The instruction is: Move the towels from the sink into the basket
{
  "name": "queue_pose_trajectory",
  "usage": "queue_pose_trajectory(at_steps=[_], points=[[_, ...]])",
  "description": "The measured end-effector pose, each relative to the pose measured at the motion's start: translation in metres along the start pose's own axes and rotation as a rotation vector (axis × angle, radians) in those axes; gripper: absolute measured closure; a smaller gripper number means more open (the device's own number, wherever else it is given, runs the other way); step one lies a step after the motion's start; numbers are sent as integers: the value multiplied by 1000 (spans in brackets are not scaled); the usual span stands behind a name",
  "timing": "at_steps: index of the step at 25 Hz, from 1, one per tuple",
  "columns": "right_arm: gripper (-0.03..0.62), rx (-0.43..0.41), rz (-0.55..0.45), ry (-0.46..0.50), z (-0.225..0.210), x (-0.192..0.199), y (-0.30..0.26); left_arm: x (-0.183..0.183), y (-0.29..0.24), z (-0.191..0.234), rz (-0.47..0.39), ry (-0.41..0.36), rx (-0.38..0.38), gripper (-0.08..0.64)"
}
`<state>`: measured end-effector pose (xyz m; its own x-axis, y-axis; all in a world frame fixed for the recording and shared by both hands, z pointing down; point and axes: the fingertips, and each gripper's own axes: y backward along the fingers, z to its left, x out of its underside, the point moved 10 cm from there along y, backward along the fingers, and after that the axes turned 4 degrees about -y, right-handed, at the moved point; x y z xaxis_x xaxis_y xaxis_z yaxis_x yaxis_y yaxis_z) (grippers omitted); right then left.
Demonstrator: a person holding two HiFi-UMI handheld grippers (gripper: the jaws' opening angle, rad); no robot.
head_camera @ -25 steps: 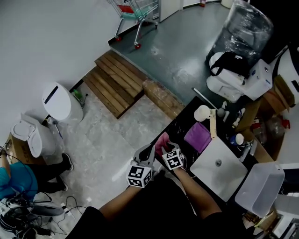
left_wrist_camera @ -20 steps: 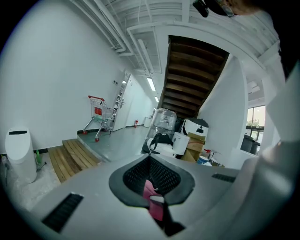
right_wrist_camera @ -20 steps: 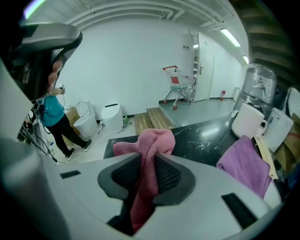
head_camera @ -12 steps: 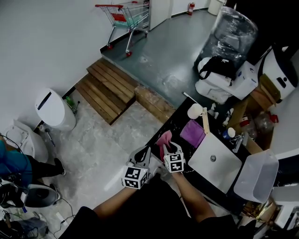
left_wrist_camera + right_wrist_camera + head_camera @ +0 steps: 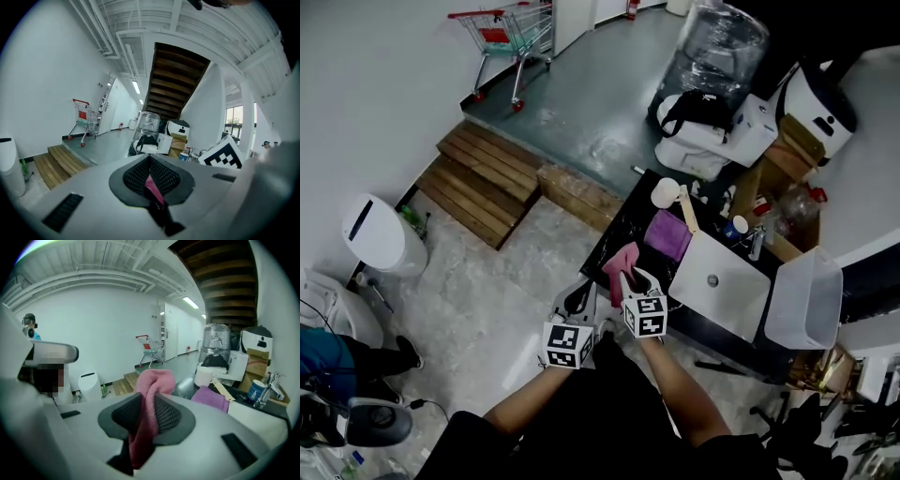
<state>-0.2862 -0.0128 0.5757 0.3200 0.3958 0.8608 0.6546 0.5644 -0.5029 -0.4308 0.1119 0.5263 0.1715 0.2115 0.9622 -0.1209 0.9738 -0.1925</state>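
Observation:
A pink towel hangs above the dark counter's left edge, held between both grippers. My right gripper is shut on a thick fold of it, and its jaws have just been closing tighter on the cloth. To its left, my left gripper is shut on a thin strip of the same towel. A purple towel lies flat on the counter beside the white sink. The translucent basket stands at the sink's right.
A white cup, a wooden stick, bottles and a faucet crowd the counter's far end. On the floor are a large water bottle, wooden steps, a white bin and a shopping cart.
Both grippers have risen with the pink towel, the right one more, and it now hangs higher over the counter edge. The head view has shifted, so the counter sits further up and left.

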Motion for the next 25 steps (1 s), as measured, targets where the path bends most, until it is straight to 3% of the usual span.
queue_pose_trajectory(at_steps=[12, 19, 25], points=[[492, 127, -102, -104, 2, 3, 79, 8, 2, -45, 12, -41, 151, 555], [492, 160, -192, -177, -31, 21, 129, 5, -18, -94, 2, -86, 217, 555], [492, 216, -234, -218, -75, 35, 187, 6, -37, -164, 1, -131, 275, 555]])
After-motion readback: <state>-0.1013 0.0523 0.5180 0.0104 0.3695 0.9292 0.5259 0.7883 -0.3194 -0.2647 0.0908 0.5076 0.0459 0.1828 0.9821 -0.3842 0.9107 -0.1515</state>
